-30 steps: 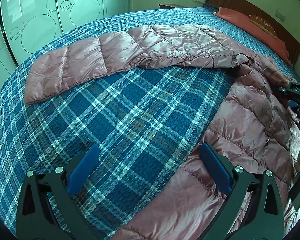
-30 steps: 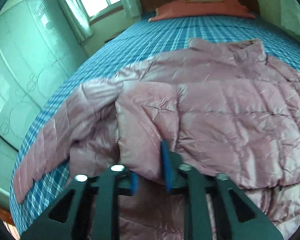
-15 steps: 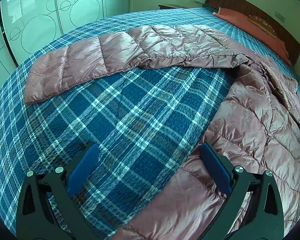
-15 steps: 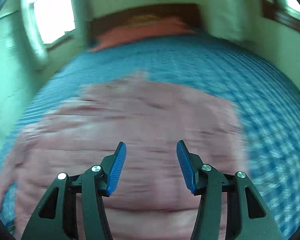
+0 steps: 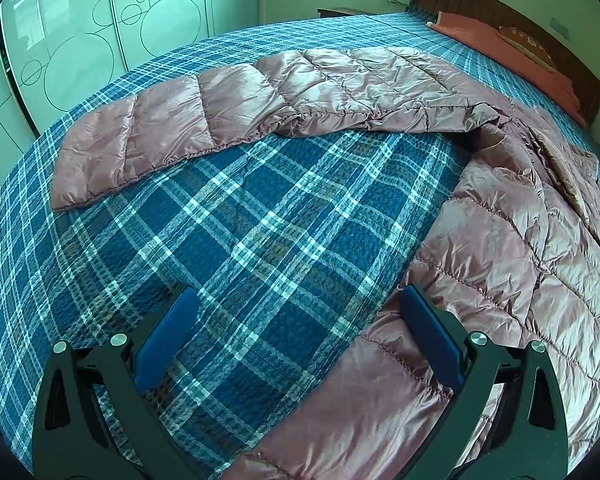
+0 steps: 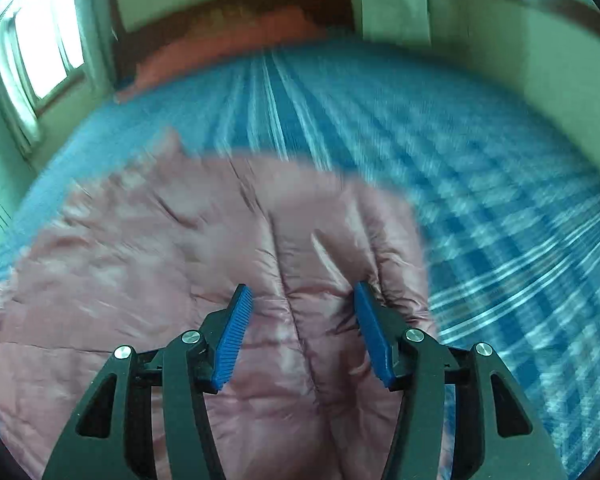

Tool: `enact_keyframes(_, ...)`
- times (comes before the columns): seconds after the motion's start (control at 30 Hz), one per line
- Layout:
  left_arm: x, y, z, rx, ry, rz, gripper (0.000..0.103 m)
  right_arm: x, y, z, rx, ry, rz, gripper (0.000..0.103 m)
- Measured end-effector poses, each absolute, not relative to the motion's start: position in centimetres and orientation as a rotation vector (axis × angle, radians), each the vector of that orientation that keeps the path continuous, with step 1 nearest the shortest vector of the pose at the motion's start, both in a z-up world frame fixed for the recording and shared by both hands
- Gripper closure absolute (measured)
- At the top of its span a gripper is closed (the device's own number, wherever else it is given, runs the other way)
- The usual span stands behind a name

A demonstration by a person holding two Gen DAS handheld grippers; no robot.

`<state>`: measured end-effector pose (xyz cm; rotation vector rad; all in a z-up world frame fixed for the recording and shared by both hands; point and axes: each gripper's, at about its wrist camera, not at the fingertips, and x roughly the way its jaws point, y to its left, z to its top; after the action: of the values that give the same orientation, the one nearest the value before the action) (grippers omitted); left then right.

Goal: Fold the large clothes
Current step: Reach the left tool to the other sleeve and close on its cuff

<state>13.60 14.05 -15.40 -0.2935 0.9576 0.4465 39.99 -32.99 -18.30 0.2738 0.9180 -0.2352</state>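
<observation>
A pink quilted down jacket (image 5: 520, 248) lies on the blue plaid bed (image 5: 260, 232). One sleeve (image 5: 172, 132) stretches out flat to the left across the bed. My left gripper (image 5: 296, 324) is wide open and empty, low over the bedspread, its right finger at the jacket's hem. In the right wrist view the jacket (image 6: 172, 264) fills the lower left, blurred by motion. My right gripper (image 6: 300, 320) is open and empty above the jacket's right part.
A wooden headboard (image 5: 500, 12) and an orange pillow (image 5: 512, 52) are at the far end of the bed. Pale green wardrobe doors (image 5: 80, 40) stand to the left. A curtained window (image 6: 32, 72) is at the left in the right wrist view.
My right gripper has let go of the jacket fold, opened, and swung to the right over the jacket. The left gripper has not moved. The other gripper has left the left wrist view.
</observation>
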Motion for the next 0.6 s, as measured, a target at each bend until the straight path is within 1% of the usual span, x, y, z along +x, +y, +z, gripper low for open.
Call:
enact_keyframes(0.1,13.6,13.9,-15.4,-0.295,0.956,0.446,0.002,39.2,-32.5,-16.9,0.273,0.914,-0.236,0.049)
enact_keyframes(0.17,13.7,14.0,-15.4,-0.293,0.956,0.447,0.002,37.0,-31.5,-15.8,0.321,0.875,-0.193,0.049)
enact_keyframes(0.23,13.7,13.9,-15.4,-0.290,0.957,0.448,0.002,35.5,-30.1,-15.5,0.296,0.861,-0.175,0.049)
enact_keyframes(0.37,13.7,13.8,-15.3,-0.291,0.957,0.448,0.002,34.7,-27.8,-18.4,0.175,0.880,-0.178,0.048)
enact_keyframes(0.6,13.7,13.8,-15.0,-0.318,0.952,0.430,0.002,34.6,-27.3,-18.4,0.141,0.849,-0.201,0.045)
